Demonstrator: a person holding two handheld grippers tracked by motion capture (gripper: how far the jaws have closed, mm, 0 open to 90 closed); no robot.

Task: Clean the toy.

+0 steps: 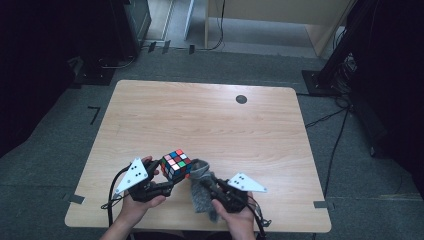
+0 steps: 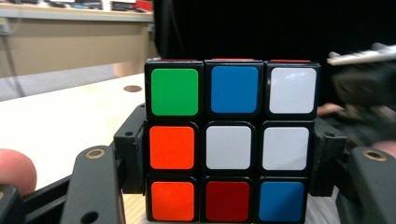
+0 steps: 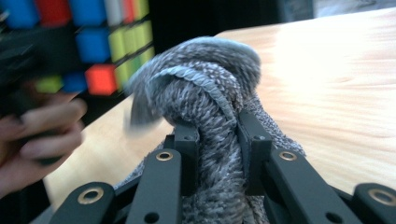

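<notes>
A scrambled puzzle cube [image 1: 175, 164] is held up above the wooden table [image 1: 210, 120] near its front edge. My left gripper [image 1: 167, 181] is shut on the cube [image 2: 229, 144], one pad on each side of its middle layer. The face toward that camera shows green, blue, white, orange and red squares. My right gripper [image 1: 206, 183] is shut on a bunched grey woolly cloth [image 1: 198, 190], just right of the cube. In the right gripper view the cloth [image 3: 210, 102] bulges up between the jaws, with the blurred cube [image 3: 93, 42] at upper left. The cloth's top lies close against the cube's right side.
A small dark round disc [image 1: 241, 99] lies on the table's far right part. Beyond the table are a grey carpet, cables and a light wooden desk [image 1: 280, 15]. A person's hand [image 3: 37, 135] holding the other gripper shows at the left of the right gripper view.
</notes>
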